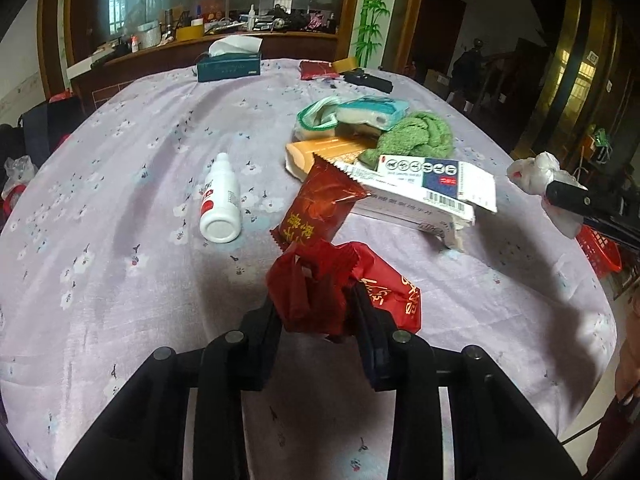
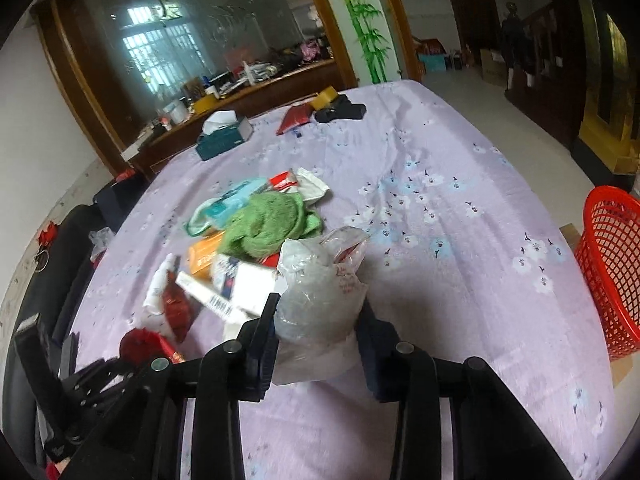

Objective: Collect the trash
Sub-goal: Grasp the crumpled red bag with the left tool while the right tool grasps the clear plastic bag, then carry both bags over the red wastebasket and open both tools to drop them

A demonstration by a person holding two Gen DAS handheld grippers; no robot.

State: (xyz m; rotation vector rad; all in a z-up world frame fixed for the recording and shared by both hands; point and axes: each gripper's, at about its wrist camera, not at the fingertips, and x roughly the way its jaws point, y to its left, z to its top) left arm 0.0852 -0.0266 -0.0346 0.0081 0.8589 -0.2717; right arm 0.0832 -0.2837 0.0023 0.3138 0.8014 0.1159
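Holding a crumpled red wrapper [image 1: 320, 288], the left gripper [image 1: 316, 312] has its jaws pinched nearly together on the foil, just above the tabletop [image 1: 120, 200] and its lilac flowered cloth. The right gripper [image 2: 318, 320] is clamped on a scrunched clear plastic bag [image 2: 320, 288], jaws part-way in and pressing its sides; in the left view that bag [image 1: 536, 176] shows at the far right edge. A red mesh basket [image 2: 616, 264] stands off the tabletop's right side, likely where the trash goes.

Both pieces should handle as very light and soft. The wrapper is thin, glossy foil: it will crush rather than resist, and may slide between smooth pads, so a bite across the bunched middle seems safer than one on a loose flap. The bag is limp film holding some air; it will squash and could spring back, so grasping the gathered bulk, as now, looks sound.

More remains. A second red wrapper [image 1: 320, 208], flat with gold print and a serrated end, lies just beyond the held one, its far end resting on a white carton [image 1: 424, 188] with a blue panel and barcode. The carton looks stiff but light, best taken across its narrow sides. Left of these lies a small white bottle [image 1: 220, 200] on its side, hard and liable to roll. Behind sit an orange box [image 1: 320, 152], a green towel [image 1: 416, 136] and a teal packet [image 1: 372, 112], heaped together.
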